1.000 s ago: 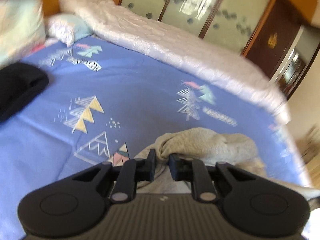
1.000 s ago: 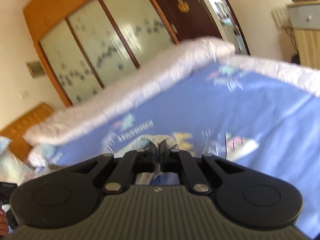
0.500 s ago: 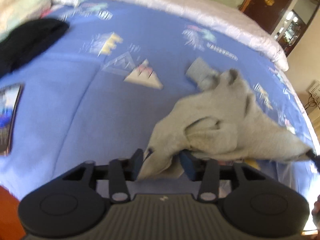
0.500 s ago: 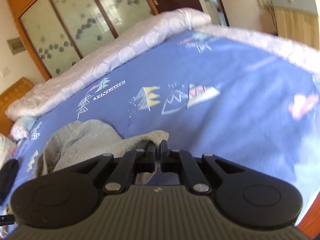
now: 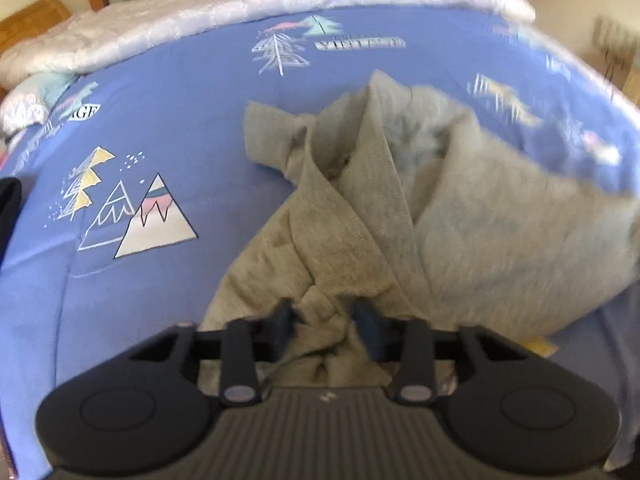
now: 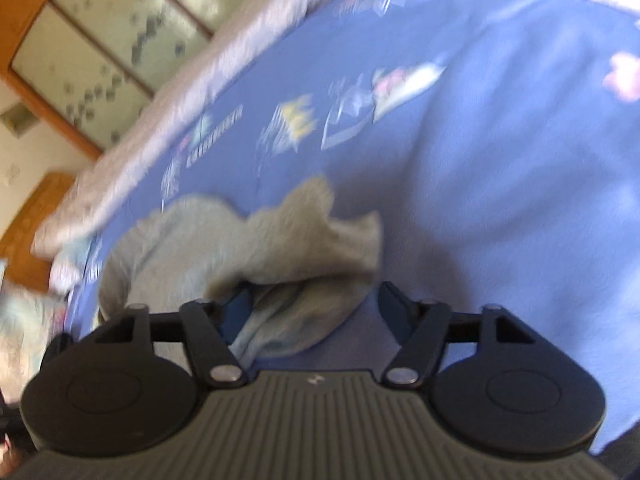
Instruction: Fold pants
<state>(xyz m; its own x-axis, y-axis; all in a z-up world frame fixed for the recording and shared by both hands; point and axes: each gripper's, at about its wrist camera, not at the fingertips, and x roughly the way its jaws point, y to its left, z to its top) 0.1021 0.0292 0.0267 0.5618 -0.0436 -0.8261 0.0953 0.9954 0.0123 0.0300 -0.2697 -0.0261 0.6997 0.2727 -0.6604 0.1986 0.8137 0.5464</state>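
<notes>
Both claws are hovering low over a bed, each with grey pants fabric bunched between its fingers. On the left claw [image 5: 325,322] the jaws are standing part-way apart with a fold of the pants [image 5: 400,216] sitting between the fingertips; whether the pads are actually pinching the cloth cannot be told. On the right claw [image 6: 314,304] the jaws are spread wide and the cloth is merely draping into the gap, touching the left finger [image 6: 240,306] while the right finger is standing clear over the sheet. The pants are lying crumpled on the blue bed sheet [image 5: 168,112], piled in overlapping folds rather than spread flat. No containers are showing in either view. The left wrist view is giving the fuller picture: most of the heap, a mountain print [image 5: 154,220] just left of it, a white quilt [image 5: 248,4] running along the far edge of the bed, and a dark garment [image 5: 9,208] at the left border. The right wrist view, heavily blurred, is showing only one end of the pants [image 6: 256,248], plus a wardrobe with frosted patterned panels [image 6: 120,40] beyond the bed.
</notes>
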